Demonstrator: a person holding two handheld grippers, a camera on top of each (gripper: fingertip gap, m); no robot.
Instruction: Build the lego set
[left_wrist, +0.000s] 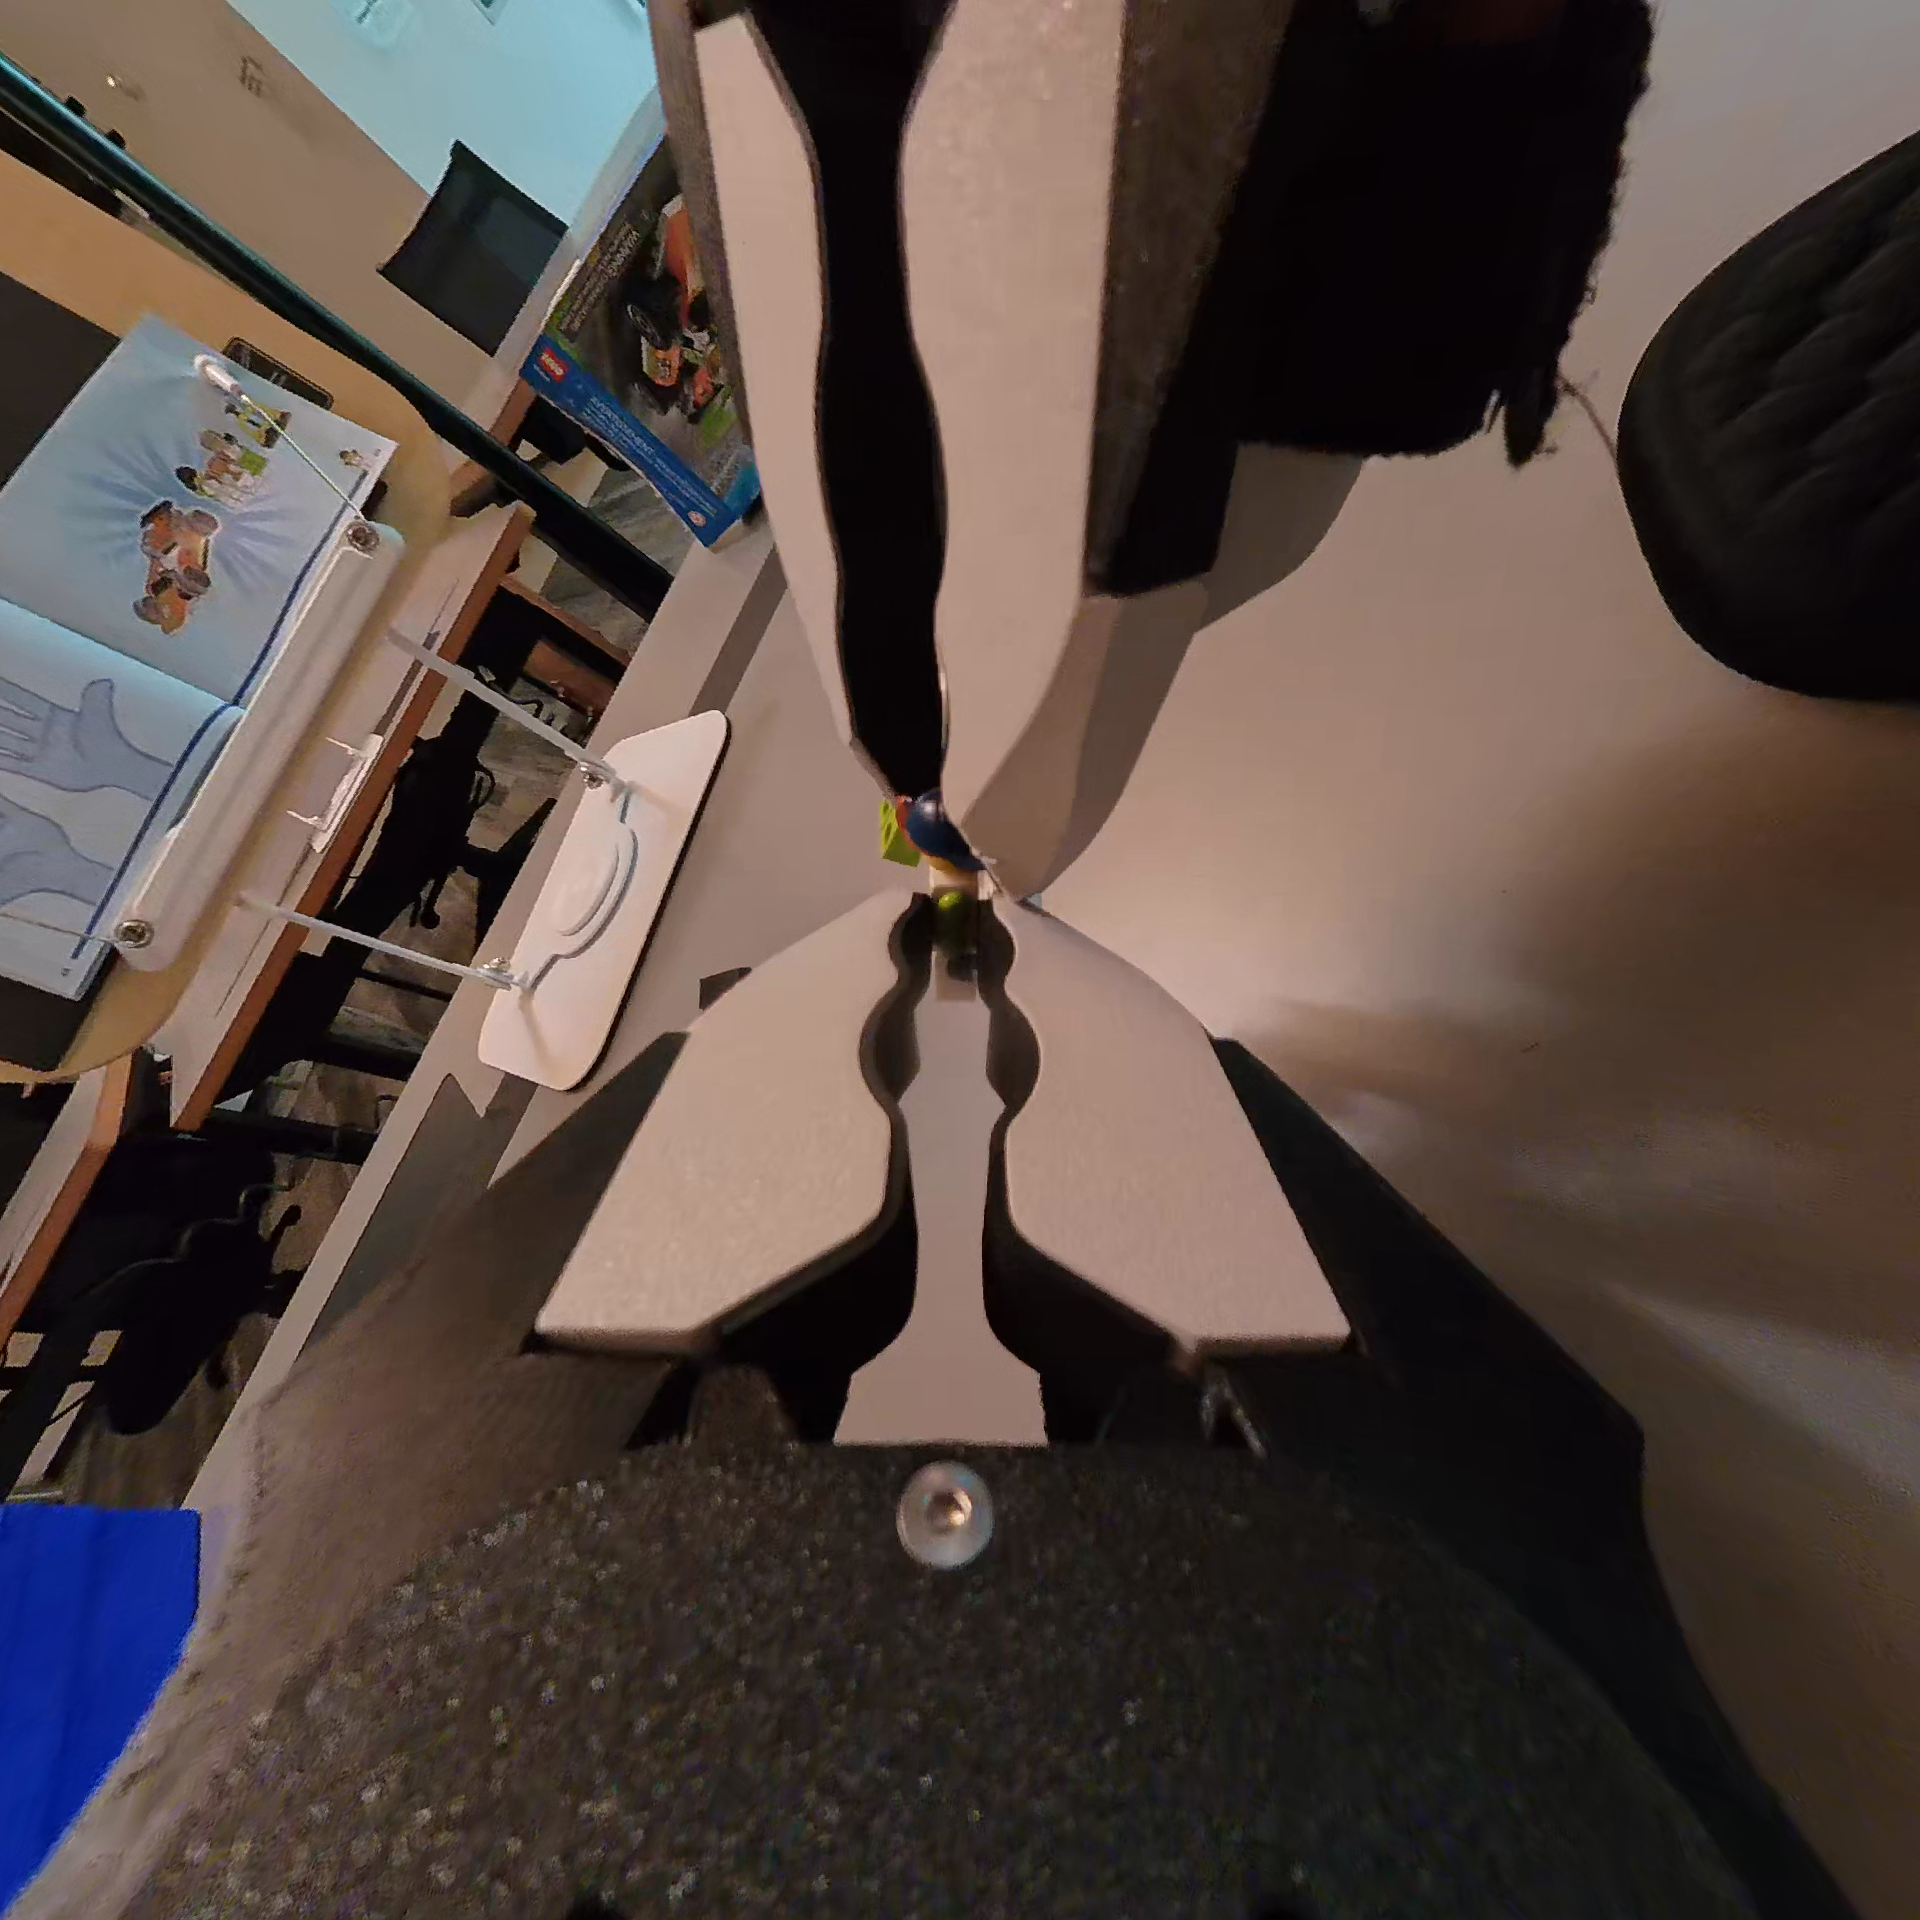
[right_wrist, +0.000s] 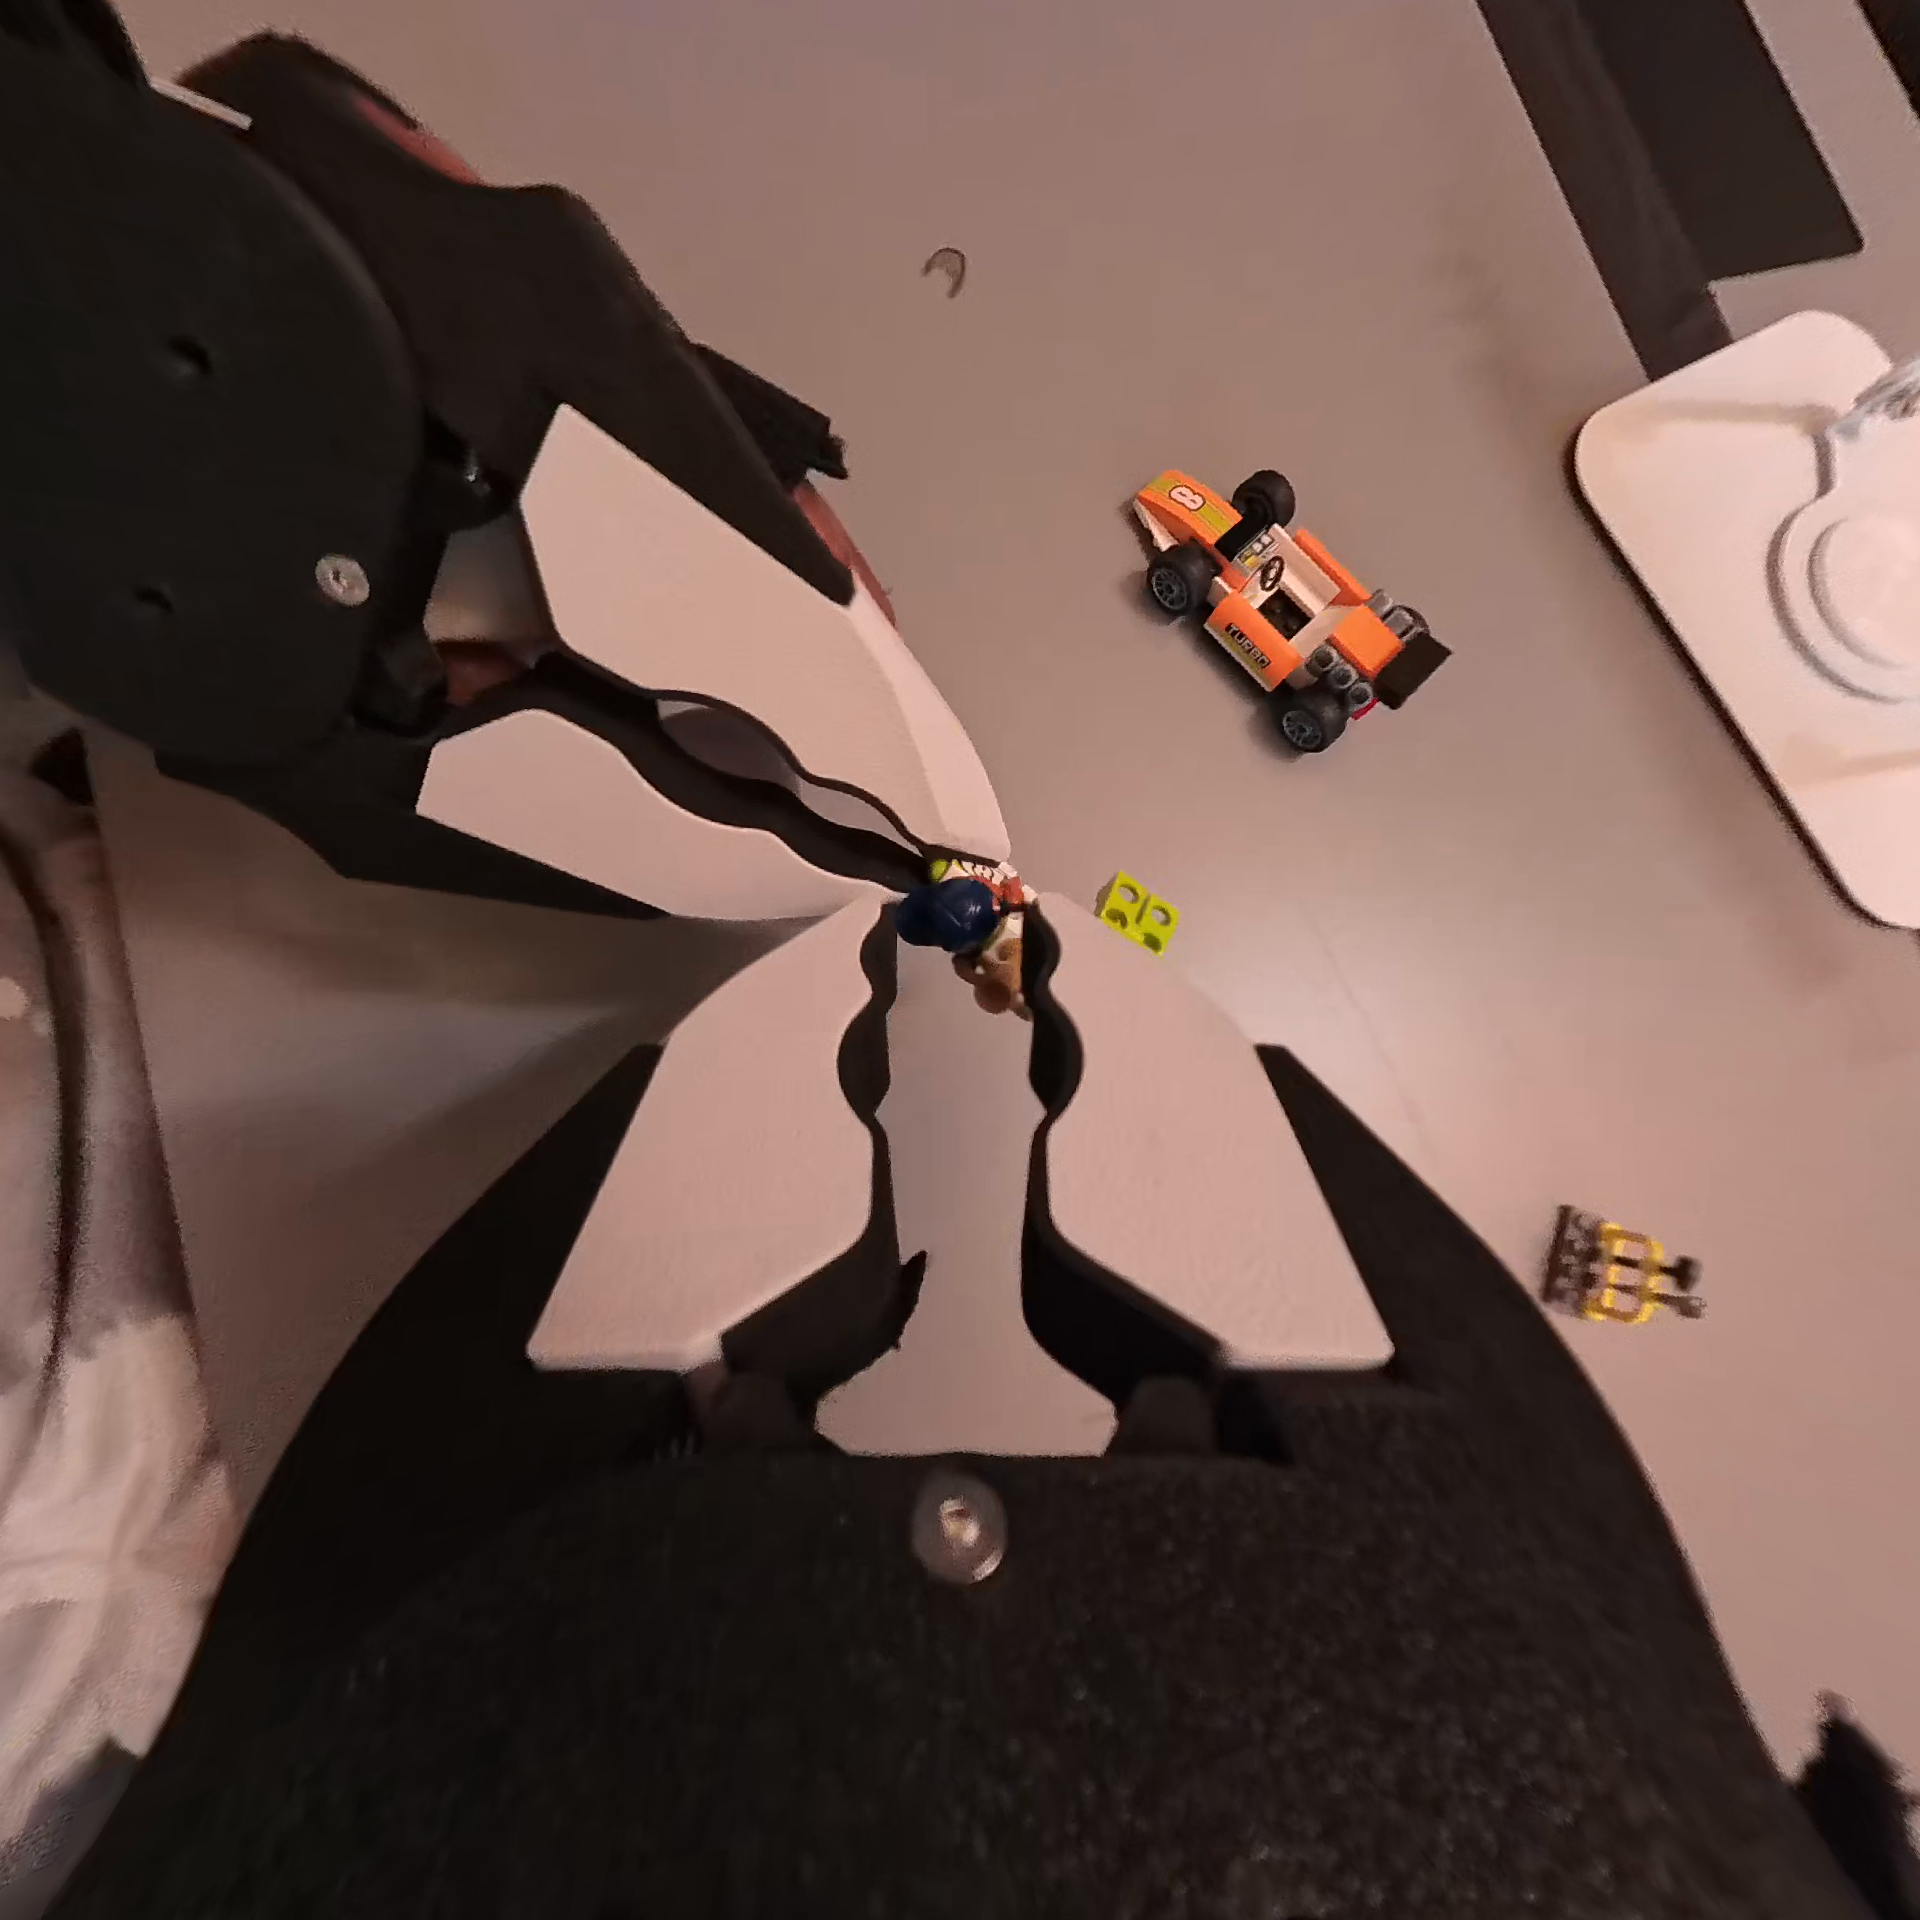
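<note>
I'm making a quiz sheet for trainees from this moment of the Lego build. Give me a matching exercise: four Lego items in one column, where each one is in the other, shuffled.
Things:
1. orange and white Lego race car
2. lime-green two-stud Lego brick
3. black and yellow Lego piece
4. small Lego minifigure with dark blue cap

Places:
A. lying on the table just right of the right gripper's fingers
B. held between the fingertips of both grippers
C. on its wheels, far side of the table
D. alone, near right of the table

Pairs: 1-C, 2-A, 3-D, 4-B
</note>
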